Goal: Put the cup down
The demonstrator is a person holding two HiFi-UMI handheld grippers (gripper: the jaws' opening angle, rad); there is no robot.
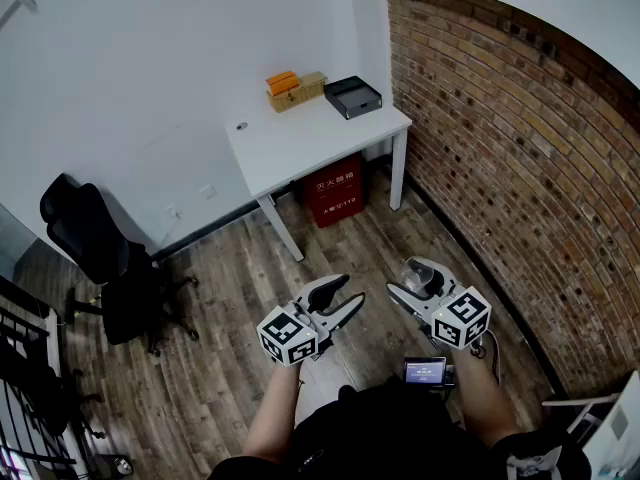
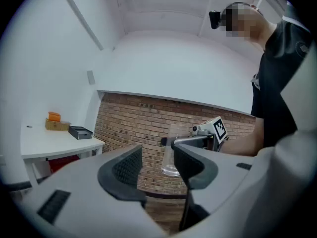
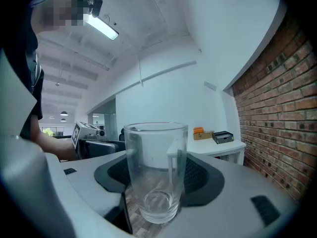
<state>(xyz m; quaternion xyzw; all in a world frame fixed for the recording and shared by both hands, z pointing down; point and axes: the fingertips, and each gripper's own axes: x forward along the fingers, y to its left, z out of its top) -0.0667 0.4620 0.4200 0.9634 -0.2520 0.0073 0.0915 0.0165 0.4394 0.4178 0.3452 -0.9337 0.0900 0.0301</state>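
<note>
A: While the person stands on the wooden floor (image 1: pixel 230 288), which gripper has the cup (image 3: pixel 156 170)?

B: The right gripper (image 1: pixel 413 282) has it. In the right gripper view the two dark pads press on the sides of the clear glass cup, one on each side. The cup is upright, with the mouth up and the thick base down, and it looks empty.

A: And the left gripper (image 1: pixel 348 290)?

B: Its jaws are spread wide and nothing is between them. In the left gripper view the cup shows through the gap, but it is farther off, in the other gripper.

A: Where is the cup in the room?

B: It is in the air in front of the person, above the floor, and it rests on no surface. The white table (image 1: pixel 300 143) is well apart from it, against the white wall and near the brick wall (image 1: pixel 520 148).

A: What is on that table?

B: At the far edge there is a cardboard box (image 1: pixel 298 91) with something orange on top, and just beside it a black tray (image 1: pixel 352 96). Under the table stands a red box (image 1: pixel 335 190). A black office chair (image 1: pixel 100 258) is at the left, near the wall.

A: How do the two grippers stand to each other?

B: They are side by side and near each other, but not touching.
</note>
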